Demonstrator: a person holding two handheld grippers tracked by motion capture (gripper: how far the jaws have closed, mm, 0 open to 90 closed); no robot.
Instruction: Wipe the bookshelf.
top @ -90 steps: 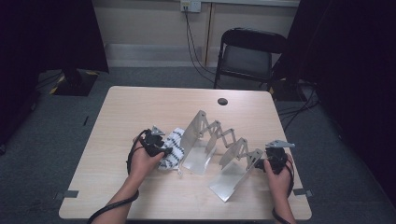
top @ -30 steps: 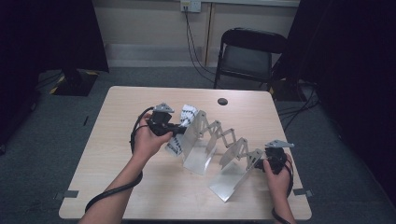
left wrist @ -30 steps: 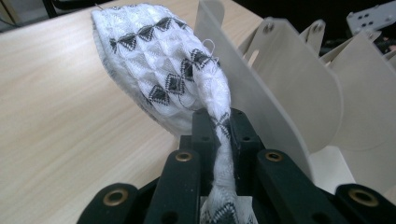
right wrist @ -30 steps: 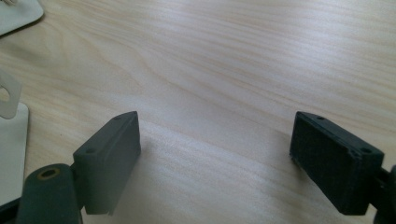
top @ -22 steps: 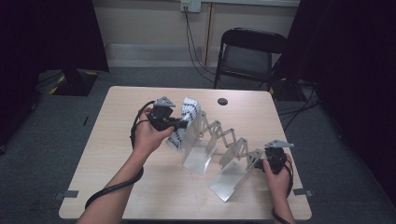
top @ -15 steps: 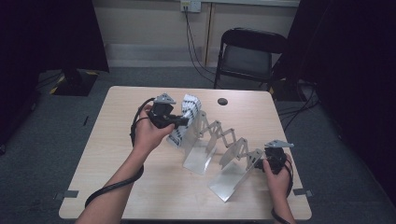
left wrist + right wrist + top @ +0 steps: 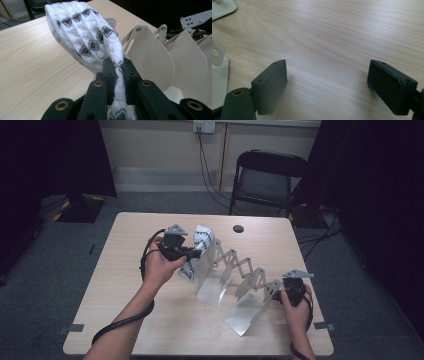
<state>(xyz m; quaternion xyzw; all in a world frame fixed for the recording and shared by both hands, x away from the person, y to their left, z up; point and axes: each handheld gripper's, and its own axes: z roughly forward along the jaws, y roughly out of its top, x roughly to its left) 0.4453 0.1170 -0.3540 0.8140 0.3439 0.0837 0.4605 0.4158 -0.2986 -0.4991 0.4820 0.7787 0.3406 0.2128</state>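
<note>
now sock [image 7: 92, 37] stretches lengthwise away from left gripper [image 7: 117, 72]

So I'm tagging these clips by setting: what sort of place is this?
Probably a lab or studio set up for recording, not a home: a lone wooden table on grey carpet, black curtains at both sides, a folding chair against a bare wall with a socket and hanging cables.

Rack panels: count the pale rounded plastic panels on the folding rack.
4, though some may be hidden: one beside the patterned white sock, one mid-table, one behind, one nearest the right hand.
</note>
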